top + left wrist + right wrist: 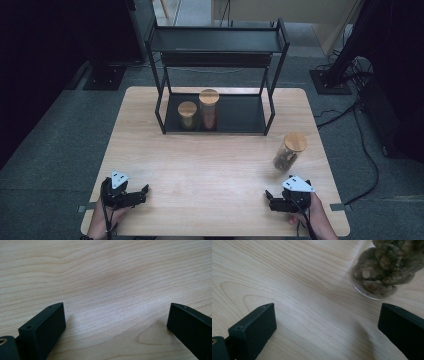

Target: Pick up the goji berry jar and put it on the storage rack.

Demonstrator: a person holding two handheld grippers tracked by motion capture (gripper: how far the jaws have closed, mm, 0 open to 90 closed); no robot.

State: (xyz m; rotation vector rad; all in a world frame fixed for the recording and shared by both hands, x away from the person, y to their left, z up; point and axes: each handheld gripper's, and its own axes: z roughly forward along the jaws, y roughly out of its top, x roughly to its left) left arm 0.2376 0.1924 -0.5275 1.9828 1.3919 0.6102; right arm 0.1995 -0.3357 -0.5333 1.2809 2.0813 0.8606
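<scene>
The worktop [200, 165] is a pale wood board, and at its far edge stands a black metal shelf rack [217, 75], which serves here as the landmark. On the rack's bottom shelf two jars with wooden lids stand side by side at the left: a short one [187, 115] and a taller one [209, 109] just to its right, close together, though whether they touch cannot be told.

The jar that matters [288, 151] stands loose on the worktop, out in front of the rack and past its right-hand post, well apart from the two shelved jars. It stands upright, so its long axis is vertical. It is a clear glass cylinder with a round wooden lid, packed with brownish, knobbly dried pieces that look like mushrooms [384, 267].

The right gripper [272, 199] lies nearest to it, resting low at the near right of the worktop, on the person's side of the jar. In the right gripper view the jar's base sits ahead and off to the upper right of the jaws, not between them, so reaching it likely calls for a forward push with a swing toward that side. Its jaws stand wide apart and hold nothing.

The left gripper [142, 192] rests at the near left, far from the jar, jaws likewise spread and empty over bare wood.
</scene>
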